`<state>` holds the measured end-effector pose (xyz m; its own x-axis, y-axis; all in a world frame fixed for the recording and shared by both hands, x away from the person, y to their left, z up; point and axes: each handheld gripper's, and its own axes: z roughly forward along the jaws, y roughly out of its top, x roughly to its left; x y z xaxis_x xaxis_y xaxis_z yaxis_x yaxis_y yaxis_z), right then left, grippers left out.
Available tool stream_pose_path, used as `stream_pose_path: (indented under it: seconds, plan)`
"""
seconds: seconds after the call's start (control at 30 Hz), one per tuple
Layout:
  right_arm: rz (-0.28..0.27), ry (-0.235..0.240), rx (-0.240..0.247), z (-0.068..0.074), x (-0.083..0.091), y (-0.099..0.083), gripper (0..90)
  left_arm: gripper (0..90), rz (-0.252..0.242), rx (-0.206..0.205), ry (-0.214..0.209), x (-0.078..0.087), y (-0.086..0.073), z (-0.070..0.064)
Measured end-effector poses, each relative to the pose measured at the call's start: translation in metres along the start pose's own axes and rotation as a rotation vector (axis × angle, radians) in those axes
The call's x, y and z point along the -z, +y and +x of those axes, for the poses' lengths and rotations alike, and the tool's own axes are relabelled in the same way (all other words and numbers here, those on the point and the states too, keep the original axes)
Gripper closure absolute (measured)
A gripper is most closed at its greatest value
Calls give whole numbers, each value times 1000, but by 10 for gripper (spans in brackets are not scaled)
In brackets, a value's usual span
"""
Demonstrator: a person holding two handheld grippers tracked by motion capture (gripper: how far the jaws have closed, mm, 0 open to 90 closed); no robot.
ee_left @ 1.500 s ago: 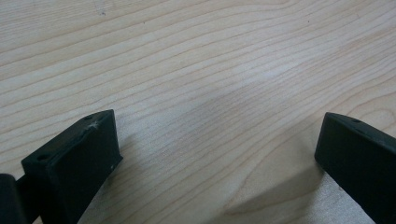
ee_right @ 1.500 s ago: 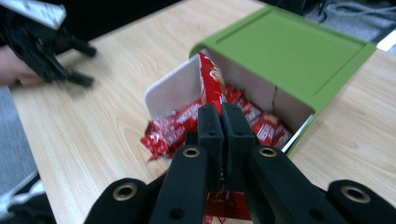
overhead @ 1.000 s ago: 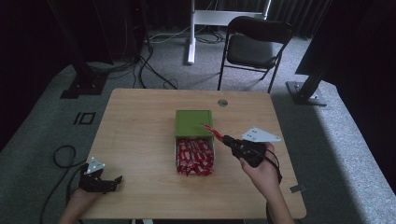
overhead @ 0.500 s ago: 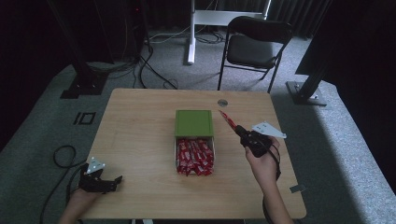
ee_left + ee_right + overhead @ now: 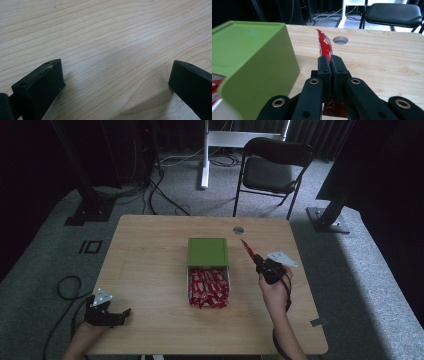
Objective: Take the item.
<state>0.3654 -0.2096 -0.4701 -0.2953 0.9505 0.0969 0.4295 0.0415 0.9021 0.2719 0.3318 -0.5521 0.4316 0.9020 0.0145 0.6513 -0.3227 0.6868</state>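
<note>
A green box [image 5: 207,252] stands at the table's middle, and in front of it lies a pile of red wrapped packets [image 5: 208,286]. My right gripper [image 5: 259,261] is to the right of the box, shut on one red packet [image 5: 247,248] that sticks out past its jaws toward the far side. In the right gripper view that red packet [image 5: 325,46] rises edge-on from the closed jaws, with the green box [image 5: 249,65] close on the left. My left gripper [image 5: 118,316] rests at the table's near left corner, open over bare wood [image 5: 110,50].
A round cable hole [image 5: 238,229] sits in the table's far right part. A black chair [image 5: 272,170] stands beyond the far edge. Bare tabletop [image 5: 145,265] stretches left of the box and right of my hand.
My right gripper has carried the red packet away from the pile, up and to the right past the box's right side. The left gripper has stayed in place.
</note>
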Motion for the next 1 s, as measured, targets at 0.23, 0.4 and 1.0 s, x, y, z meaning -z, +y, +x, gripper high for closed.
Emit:
stream_pose_path:
  seconds: [0.23,0.4,1.0]
  plan:
    - [31,-32,-9,-1,-20,-16,877,6,0,0,0,0,0,0]
    - [83,-37,-28,-2,-37,-30,878,6,1,0,0,0,0,0]
    - [180,-34,-61,2,-59,-57,853,6,1,-1,0,0,0,0]
